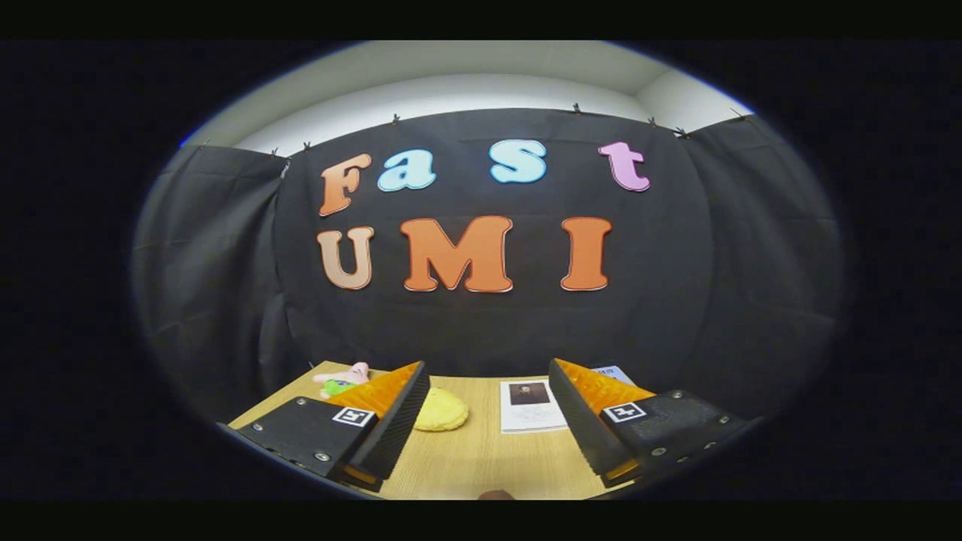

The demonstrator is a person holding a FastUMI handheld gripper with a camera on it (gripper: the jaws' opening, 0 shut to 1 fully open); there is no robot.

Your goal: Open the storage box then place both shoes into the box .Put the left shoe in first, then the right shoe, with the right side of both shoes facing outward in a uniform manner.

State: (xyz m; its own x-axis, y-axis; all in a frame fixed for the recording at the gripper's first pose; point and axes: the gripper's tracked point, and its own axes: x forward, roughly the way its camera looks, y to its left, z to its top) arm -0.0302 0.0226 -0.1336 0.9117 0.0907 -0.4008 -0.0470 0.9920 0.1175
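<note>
The gripper (488, 421) is held level above a wooden table (481, 466), its two fingers spread wide with nothing between them but bare tabletop. Just ahead of the left finger lies a pale yellow, rounded soft thing (442, 410), partly hidden behind that finger, so its full shape cannot be made out. Beyond the left finger, near the table's far edge, sits a small plush toy (344, 378), pink and green, its lower part covered by the finger. Beside the right finger lies a printed sheet (530, 406) with a dark picture on it, too small to make out; a corner of a second paper (616, 372) peeks out past the right finger. Behind the table hangs the black cloth wall (225, 300), with a pale ceiling (481, 75) above it.
</note>
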